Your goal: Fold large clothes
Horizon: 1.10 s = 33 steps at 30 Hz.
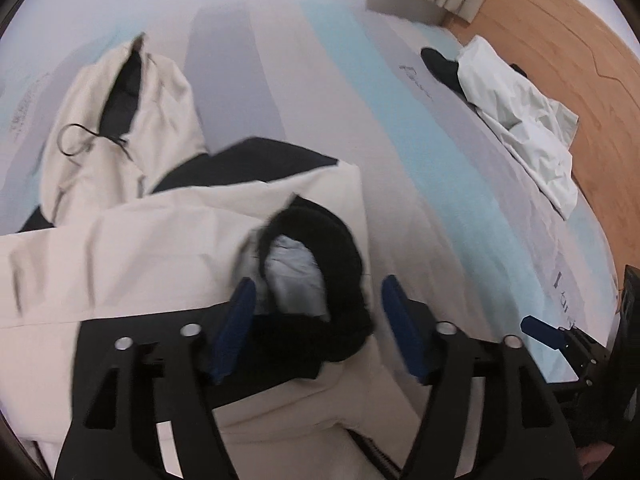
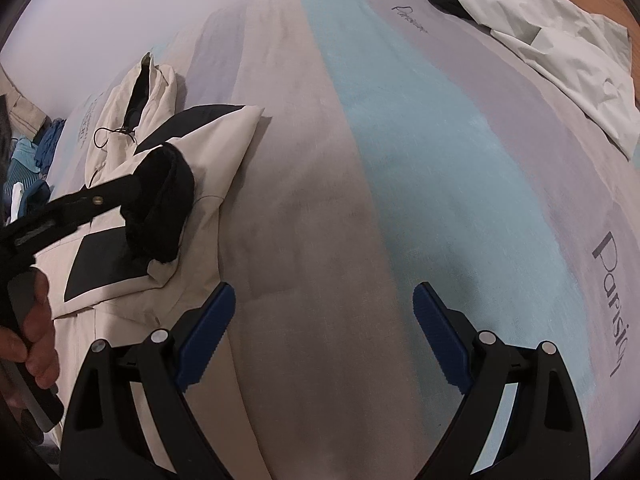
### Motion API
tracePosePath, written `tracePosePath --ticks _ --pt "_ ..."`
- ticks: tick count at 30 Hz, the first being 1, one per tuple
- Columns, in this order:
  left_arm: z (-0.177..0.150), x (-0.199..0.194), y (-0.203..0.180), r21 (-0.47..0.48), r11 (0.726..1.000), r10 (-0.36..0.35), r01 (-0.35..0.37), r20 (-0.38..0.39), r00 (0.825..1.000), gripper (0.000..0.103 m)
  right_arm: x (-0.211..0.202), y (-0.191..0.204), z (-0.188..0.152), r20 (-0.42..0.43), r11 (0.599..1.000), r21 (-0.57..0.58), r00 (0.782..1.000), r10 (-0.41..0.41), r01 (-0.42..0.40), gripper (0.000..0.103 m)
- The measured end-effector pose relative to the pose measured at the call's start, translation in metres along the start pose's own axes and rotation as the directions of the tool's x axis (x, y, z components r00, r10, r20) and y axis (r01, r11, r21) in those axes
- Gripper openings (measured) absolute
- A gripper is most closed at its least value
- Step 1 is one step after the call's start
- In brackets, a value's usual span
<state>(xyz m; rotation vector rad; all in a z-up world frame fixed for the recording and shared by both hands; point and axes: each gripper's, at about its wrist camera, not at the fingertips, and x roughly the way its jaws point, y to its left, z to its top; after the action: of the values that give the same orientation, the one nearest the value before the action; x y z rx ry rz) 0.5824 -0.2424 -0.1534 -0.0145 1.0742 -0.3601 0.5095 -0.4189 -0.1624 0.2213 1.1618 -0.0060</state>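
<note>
A cream jacket (image 1: pixel 160 248) with black panels lies on the bed, its hood (image 1: pixel 132 120) pointing away from me. One sleeve is folded across the body, and its black fleecy cuff (image 1: pixel 320 232) faces up. My left gripper (image 1: pixel 318 312) hangs over that cuff with its jaws apart. The cuff lies between the blue pads (image 1: pixel 240 320), and the right-hand pad stands off it. In the right wrist view the jacket (image 2: pixel 216 132) is at the left, with the left gripper (image 2: pixel 132 188) above the cuff (image 2: pixel 168 204). My right gripper (image 2: pixel 324 304) is open over bare sheet beside the jacket, holding nothing.
The bed has a striped grey, beige and light-blue sheet (image 2: pixel 400 160). A crumpled white garment (image 1: pixel 520 120) and a black item (image 1: pixel 440 66) lie at its far right edge, next to a wooden floor (image 1: pixel 560 20). Blue clothes (image 2: pixel 36 160) are piled at the far left. A hand (image 2: pixel 36 340) grips the left gripper's handle.
</note>
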Motion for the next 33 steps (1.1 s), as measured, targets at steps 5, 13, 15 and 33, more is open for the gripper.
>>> tracePosePath --ticks 5,13,15,33 --pt "-0.003 -0.009 0.022 -0.015 0.999 0.031 -0.031 0.008 0.999 0.072 0.0 0.008 -0.001 0.003 1.0 -0.014 1.0 0.005 -0.005 0.087" --pt "-0.007 -0.017 0.05 -0.04 0.996 0.078 -0.078 0.004 0.997 0.079 -0.006 0.031 0.006 0.016 0.998 -0.05 0.999 0.041 -0.041 0.087" --pt "-0.007 -0.025 0.055 -0.035 0.994 0.106 -0.105 0.012 0.994 0.088 -0.01 0.038 0.01 0.024 0.996 -0.071 0.998 0.059 -0.057 0.087" --pt "-0.011 -0.107 0.15 -0.205 0.933 0.297 -0.295 -0.02 0.955 0.097 -0.039 0.145 0.075 0.045 0.918 -0.353 0.977 0.209 -0.18 0.091"
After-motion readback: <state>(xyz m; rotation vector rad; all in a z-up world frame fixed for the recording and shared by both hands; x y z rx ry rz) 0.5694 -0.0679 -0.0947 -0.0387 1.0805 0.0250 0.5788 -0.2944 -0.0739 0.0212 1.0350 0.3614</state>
